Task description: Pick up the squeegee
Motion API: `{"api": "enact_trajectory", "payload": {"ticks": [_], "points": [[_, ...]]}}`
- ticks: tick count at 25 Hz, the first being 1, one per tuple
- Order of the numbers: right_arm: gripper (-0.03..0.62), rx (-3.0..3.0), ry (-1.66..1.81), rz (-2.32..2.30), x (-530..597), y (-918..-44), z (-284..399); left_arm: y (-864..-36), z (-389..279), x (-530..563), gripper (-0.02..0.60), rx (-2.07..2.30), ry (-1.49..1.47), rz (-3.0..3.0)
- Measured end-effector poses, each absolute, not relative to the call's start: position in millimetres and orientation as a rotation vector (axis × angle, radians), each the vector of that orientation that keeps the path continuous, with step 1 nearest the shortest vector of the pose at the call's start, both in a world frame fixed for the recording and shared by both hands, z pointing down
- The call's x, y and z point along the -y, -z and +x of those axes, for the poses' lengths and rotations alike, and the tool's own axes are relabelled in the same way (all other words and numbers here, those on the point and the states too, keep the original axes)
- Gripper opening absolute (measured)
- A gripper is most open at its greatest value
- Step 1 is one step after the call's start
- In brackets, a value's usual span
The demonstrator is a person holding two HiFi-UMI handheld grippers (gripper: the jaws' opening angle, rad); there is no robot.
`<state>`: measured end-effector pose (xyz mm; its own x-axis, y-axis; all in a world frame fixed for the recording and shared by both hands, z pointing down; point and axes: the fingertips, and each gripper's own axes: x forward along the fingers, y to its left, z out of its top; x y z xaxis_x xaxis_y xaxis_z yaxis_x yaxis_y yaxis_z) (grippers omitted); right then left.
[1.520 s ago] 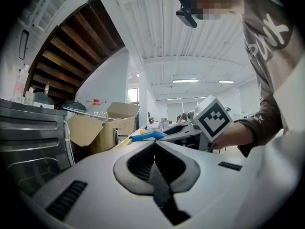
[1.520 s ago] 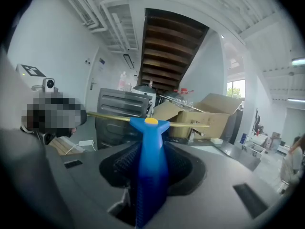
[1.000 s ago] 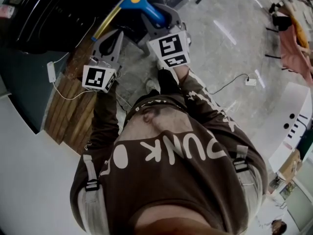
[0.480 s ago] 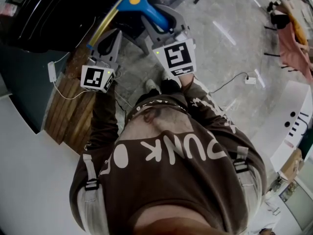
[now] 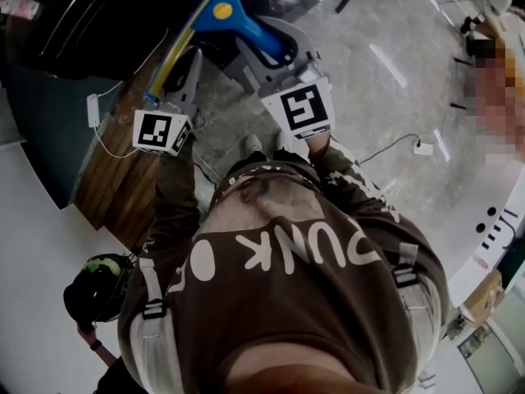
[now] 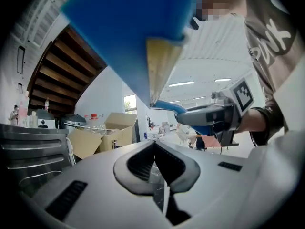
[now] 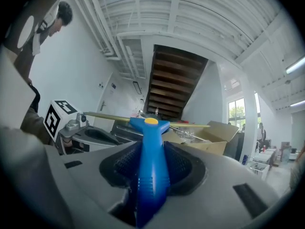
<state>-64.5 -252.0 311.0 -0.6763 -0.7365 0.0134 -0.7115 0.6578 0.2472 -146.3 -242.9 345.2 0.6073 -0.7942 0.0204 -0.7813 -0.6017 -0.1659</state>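
Two grippers: right gripper [image 7: 151, 151] jaws clamped on the blue squeegee [image 7: 148, 126] handle, with head and yellow blade sticking out past the tips. Left gripper [image 6: 153, 146] jaws together, empty, just under the blade's end.

A large, open, workshop-like hall is shown. Beyond the fingers [image 7: 183, 166] of the right gripper [image 7: 151, 149], a wooden staircase's underside [image 7: 171, 80] and a high ribbed ceiling [image 7: 190, 13] are seen. Beyond the fingers [image 6: 138, 163] of the left gripper [image 6: 155, 149], cardboard boxes [image 6: 109, 130], steel shelving [image 6: 28, 151] and strip lights [image 6: 181, 84] are seen. Beneath both, a polished concrete floor [image 5: 361, 97] is crossed by a cabled adapter [image 5: 422, 148].
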Motion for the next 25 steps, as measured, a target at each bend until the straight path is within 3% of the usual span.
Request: {"api": "enact_trajectory", "payload": {"ticks": [25], "points": [[0.147,2.822,0.383,1.189,243,-301,-55,-335,-136,233,0.002,-1.319,0.157,-2.662]]}}
